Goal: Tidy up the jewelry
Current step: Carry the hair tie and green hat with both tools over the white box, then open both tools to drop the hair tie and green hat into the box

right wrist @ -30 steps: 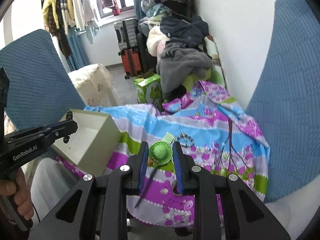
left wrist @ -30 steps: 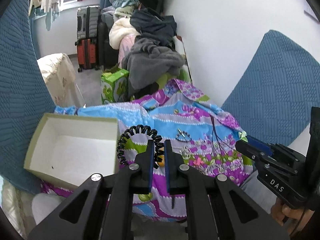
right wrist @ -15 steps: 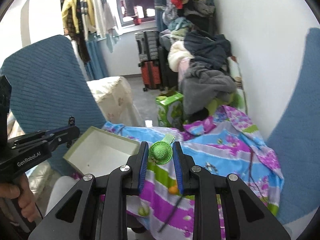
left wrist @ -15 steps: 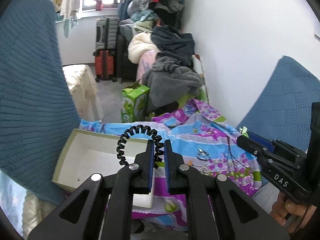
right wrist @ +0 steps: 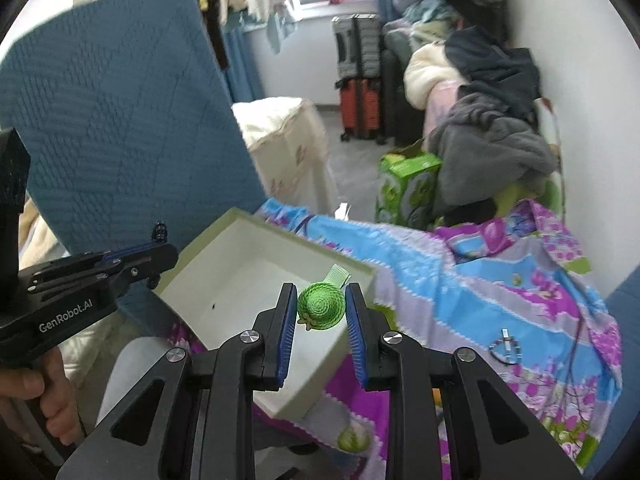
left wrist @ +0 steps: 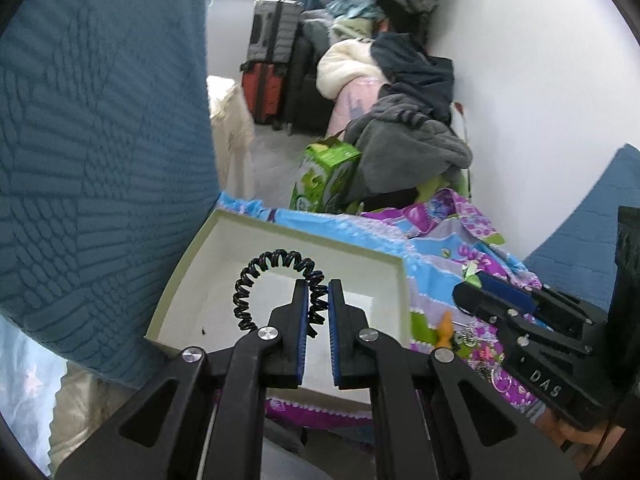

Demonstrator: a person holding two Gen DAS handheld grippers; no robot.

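Observation:
My left gripper (left wrist: 317,294) is shut on a black spiral hair tie (left wrist: 276,284) and holds it above the open white box (left wrist: 224,280). My right gripper (right wrist: 321,304) is shut on a green hat-shaped hair clip (right wrist: 321,305) and holds it over the box's near right corner (right wrist: 256,264). The box stands on a flowered cloth (right wrist: 500,280). A small silver clip (right wrist: 506,350) lies on the cloth at the right. More small jewelry (left wrist: 470,336) lies on the cloth beside the right gripper in the left wrist view.
Blue quilted chair backs (left wrist: 100,140) (right wrist: 120,120) stand left of the box. Another blue cushion (left wrist: 580,248) is at the right by the white wall. Beyond the cloth are a green carton (right wrist: 408,188), piled clothes (right wrist: 488,148) and suitcases (right wrist: 360,80).
Both grippers have swung left with their items. The hair tie and the green clip were over the cloth and are now over the white box.

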